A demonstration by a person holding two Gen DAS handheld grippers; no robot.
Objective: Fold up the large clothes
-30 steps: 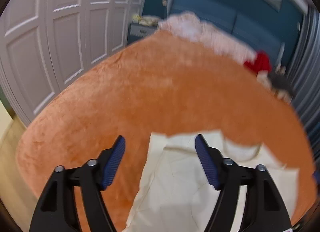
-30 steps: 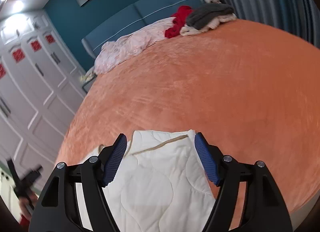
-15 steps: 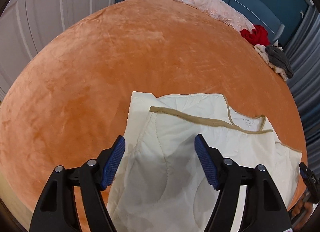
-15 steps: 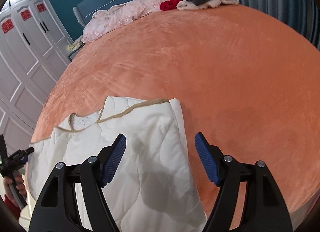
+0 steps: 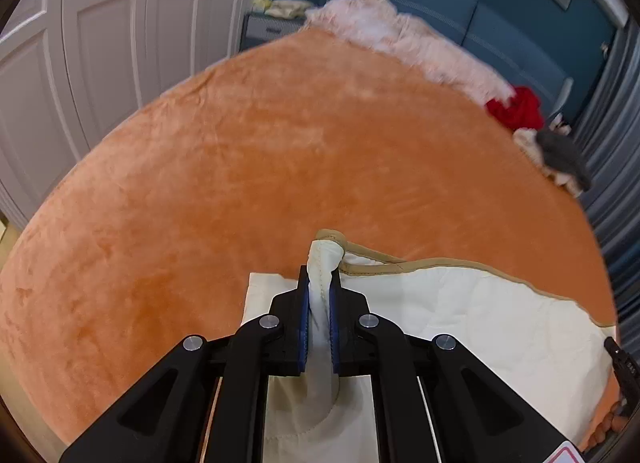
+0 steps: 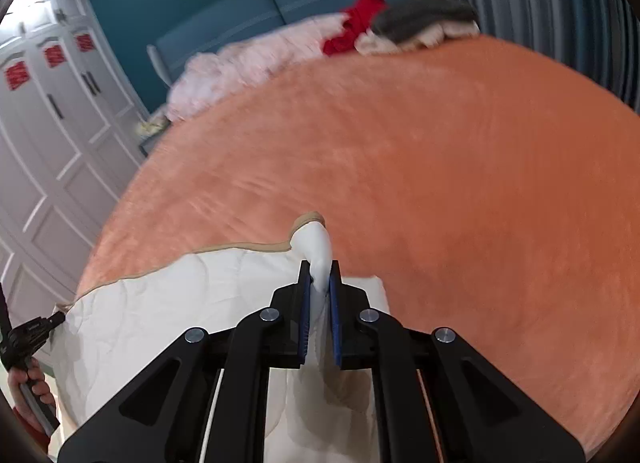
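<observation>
A cream quilted garment with tan trim (image 5: 480,315) lies at the near edge of the orange bed (image 5: 280,167). My left gripper (image 5: 319,283) is shut on a bunched corner of it, which sticks up between the blue pads. My right gripper (image 6: 320,275) is shut on the opposite corner of the garment (image 6: 168,303) in the same way. The tan-trimmed edge stretches between the two grippers, lifted a little off the bed (image 6: 440,183). The left gripper (image 6: 28,335) shows at the left edge of the right wrist view.
At the head of the bed lie a pink blanket (image 5: 404,43), red clothing (image 5: 516,107) and a grey and white pile (image 5: 560,159). White wardrobe doors (image 5: 100,43) stand left. A striped curtain (image 6: 540,3) hangs right.
Both grippers were open above the garment. They have closed on its two far corners and lifted them, and the cameras have tilted up toward the headboard.
</observation>
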